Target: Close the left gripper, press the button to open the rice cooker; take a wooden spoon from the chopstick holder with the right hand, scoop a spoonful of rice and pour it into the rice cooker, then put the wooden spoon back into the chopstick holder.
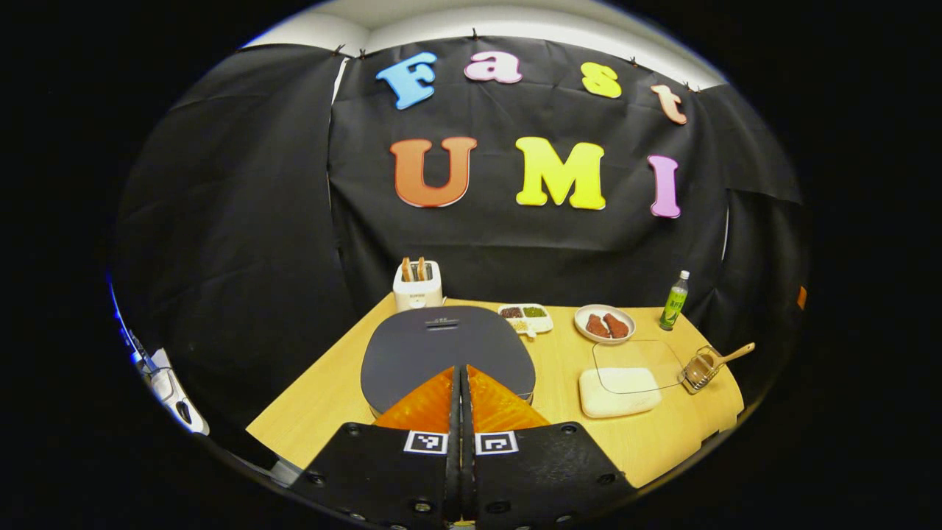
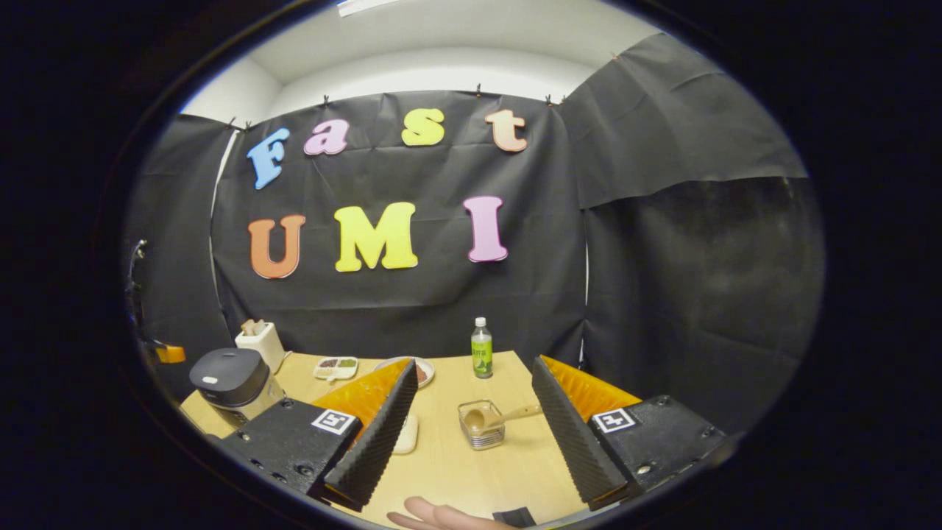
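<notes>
- Left gripper view: our left gripper (image 1: 462, 383) sits at bottom centre with its jaws clenched together on nothing, tips over the near edge of the rice cooker's lid.
- Just beyond it we see the rice cooker (image 1: 447, 346), lid down, mid-frame on the counter (image 1: 316, 412).
- Right of centre lies the rice container (image 1: 620, 390) with a clear lid (image 1: 639, 364) leaning across it; further right stands the chopstick holder (image 1: 699, 370), the wooden spoon (image 1: 730, 355) poking out towards the right edge.
- Behind we see a toaster (image 1: 417, 285), a divided dish (image 1: 525, 318), a plate (image 1: 605, 323) and a green bottle (image 1: 674, 300).
- Right gripper view: our right gripper (image 2: 467, 434) fills the lower frame, jaws released wide apart and empty.
- Between them, lower centre, stands the chopstick holder (image 2: 481, 425) with the wooden spoon (image 2: 494, 418) in it.
- A fingertip (image 2: 434, 515) shows at the bottom edge.
- At lower left we see the rice cooker (image 2: 229, 380), shut.
</notes>
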### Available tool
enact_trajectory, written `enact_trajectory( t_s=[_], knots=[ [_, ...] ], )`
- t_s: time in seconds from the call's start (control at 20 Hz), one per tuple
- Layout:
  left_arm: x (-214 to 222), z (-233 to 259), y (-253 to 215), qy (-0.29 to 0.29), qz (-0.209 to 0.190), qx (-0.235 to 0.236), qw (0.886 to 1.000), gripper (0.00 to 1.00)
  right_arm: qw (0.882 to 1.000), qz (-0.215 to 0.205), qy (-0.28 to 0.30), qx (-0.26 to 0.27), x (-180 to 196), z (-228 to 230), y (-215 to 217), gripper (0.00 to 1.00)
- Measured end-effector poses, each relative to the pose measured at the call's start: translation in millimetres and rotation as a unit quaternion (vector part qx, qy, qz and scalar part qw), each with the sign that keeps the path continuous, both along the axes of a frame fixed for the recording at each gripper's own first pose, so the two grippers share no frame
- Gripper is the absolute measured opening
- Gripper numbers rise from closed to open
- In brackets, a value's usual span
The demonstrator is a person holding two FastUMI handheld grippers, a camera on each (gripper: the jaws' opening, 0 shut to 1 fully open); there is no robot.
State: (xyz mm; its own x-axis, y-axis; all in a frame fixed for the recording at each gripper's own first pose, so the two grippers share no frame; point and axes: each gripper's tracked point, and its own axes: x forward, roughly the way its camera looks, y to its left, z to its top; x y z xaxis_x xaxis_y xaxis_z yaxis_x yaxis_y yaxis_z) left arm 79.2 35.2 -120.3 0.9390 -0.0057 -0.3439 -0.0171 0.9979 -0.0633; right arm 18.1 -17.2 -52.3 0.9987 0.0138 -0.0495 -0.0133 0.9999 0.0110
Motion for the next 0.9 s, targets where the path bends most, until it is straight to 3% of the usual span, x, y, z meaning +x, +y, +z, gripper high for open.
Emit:
enact_trajectory(
  t_s=[0.2, 0.9],
  knots=[
    [15.5, -27.3, 0.7, 0.035, 0.002, -0.016, 0.999, 0.00, 1.000, 0.004, 0.008, -0.011, 4.3, -11.4, 1.9, 1.00],
    [28.2, -61.5, -1.8, 0.066, -0.010, -0.006, 0.998, 0.00, 1.000, 0.010, 0.005, -0.027, 5.0, -10.2, 5.4, 0.99]
  ],
)
